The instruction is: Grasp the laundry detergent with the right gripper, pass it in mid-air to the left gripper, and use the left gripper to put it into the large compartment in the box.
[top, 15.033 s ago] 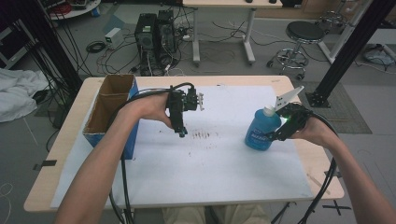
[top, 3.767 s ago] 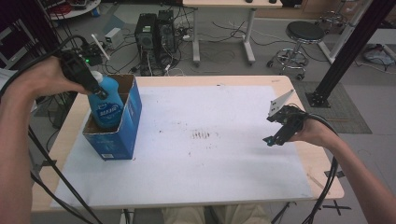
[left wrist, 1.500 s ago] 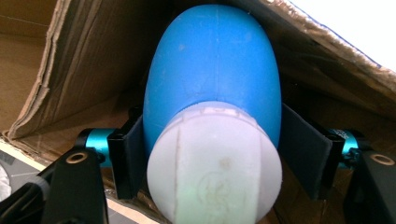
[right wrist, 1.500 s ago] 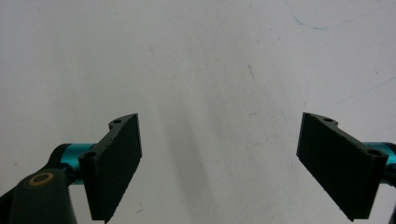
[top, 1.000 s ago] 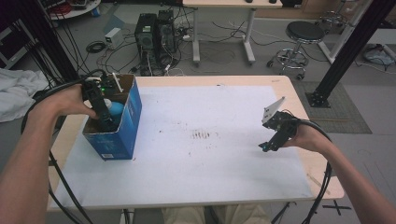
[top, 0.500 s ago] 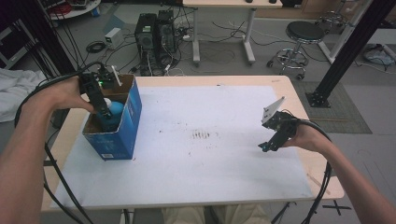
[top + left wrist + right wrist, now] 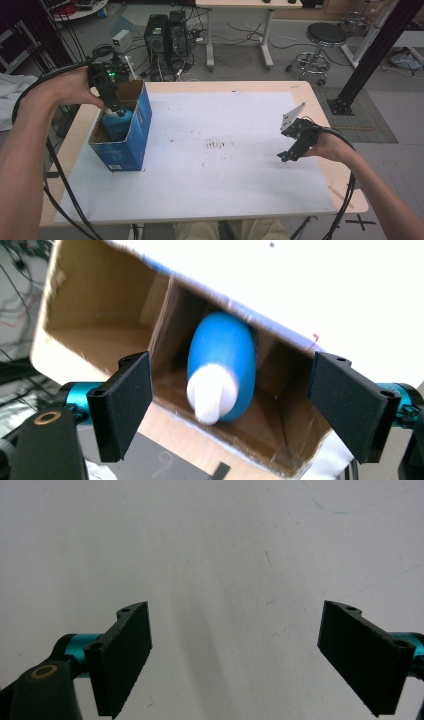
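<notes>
1. Far left of high view: person's left forearm comes up from bottom-left corner; left gripper [image 7: 116,106] sits in upper-left area, pointing down over the blue cardboard box [image 7: 131,137]. A green light glows on the gripper body.
2. Left gripper view: both black jaws spread wide, nothing between them touching either pad. Blue bottle [image 7: 223,364] w/ white cap [image 7: 210,392] lies centred in the gap but farther off, down inside the box.
3. Bottle in high view [image 7: 118,124]: left-centre of frame, inside the box's near compartment, cap end up, just under the gripper tips. Can't tell if tips touch the cap from this view.
4. Box: blue outside, brown inside, w/ a cardboard divider [image 7: 161,332] splitting it into compartments. White label patch low on its front face; print too small to read.
5. Centre of high view: white paper sheet [image 7: 215,185] covers most of the wooden table [image 7: 320,110]. Dark smudge marks [image 7: 218,145] mid-sheet; no legible writing.
6. Right of high view: right gripper [image 7: 289,154] held by right hand [image 7: 330,146] at mid-right, just above the sheet, well apart from the box. Grey three-cornered plate on top.
7. Right gripper view: jaws wide apart, holding nothing; white sheet below, w/ faint pen strokes, incl. a thin blue line at upper right.
8. Top of high view: PC towers [image 7: 165,35] and a stool [image 7: 325,42] on the floor; no brand legible.
</notes>
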Demonstrator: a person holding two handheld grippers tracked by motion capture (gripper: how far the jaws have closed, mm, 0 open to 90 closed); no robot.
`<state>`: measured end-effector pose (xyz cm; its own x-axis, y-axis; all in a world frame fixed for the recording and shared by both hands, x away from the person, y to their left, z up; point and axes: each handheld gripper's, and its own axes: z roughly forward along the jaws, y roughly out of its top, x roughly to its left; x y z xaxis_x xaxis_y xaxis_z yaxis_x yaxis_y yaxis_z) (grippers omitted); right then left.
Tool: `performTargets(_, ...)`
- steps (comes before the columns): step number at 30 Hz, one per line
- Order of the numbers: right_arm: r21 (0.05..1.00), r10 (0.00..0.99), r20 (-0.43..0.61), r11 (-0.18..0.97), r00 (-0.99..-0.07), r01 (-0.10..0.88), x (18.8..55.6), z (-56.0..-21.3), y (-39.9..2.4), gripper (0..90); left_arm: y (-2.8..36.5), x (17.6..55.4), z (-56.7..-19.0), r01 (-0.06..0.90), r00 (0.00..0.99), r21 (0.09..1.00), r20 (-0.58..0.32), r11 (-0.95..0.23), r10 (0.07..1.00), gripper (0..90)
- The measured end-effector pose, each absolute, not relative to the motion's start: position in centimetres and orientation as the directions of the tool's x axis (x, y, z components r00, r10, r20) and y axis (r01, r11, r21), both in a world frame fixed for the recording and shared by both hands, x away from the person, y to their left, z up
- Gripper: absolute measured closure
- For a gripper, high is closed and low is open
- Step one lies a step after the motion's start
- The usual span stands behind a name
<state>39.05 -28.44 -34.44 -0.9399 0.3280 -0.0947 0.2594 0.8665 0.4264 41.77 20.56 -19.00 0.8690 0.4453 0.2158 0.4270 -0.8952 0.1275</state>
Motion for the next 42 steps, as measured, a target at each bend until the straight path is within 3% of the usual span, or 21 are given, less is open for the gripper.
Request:
performTargets(10, 0.43, 0.325, -0.097, 0.866, -0.941, 0.254, 39.0, -34.3, -28.2, 13.3, 13.6, 41.3, -19.5, 0.289, 0.92, 0.147, 0.229, -0.946, 0.317, 16.8)
performTargets(24, 0.433, 0.321, -0.114, 0.868, -0.94, 0.244, 39.2, -33.8, -27.5, 13.3, 6.7, 41.2, -25.9, 0.196, 0.966, 0.159, 0.141, -0.968, 0.218, 16.8)
performTargets(42, 0.411, 0.316, -0.149, 0.882, -0.937, 0.232, 39.6, -32.5, -26.6, 13.3, 4.4, 40.6, -31.0, 0.189, 0.972, 0.144, 0.115, -0.971, 0.206, 16.7)
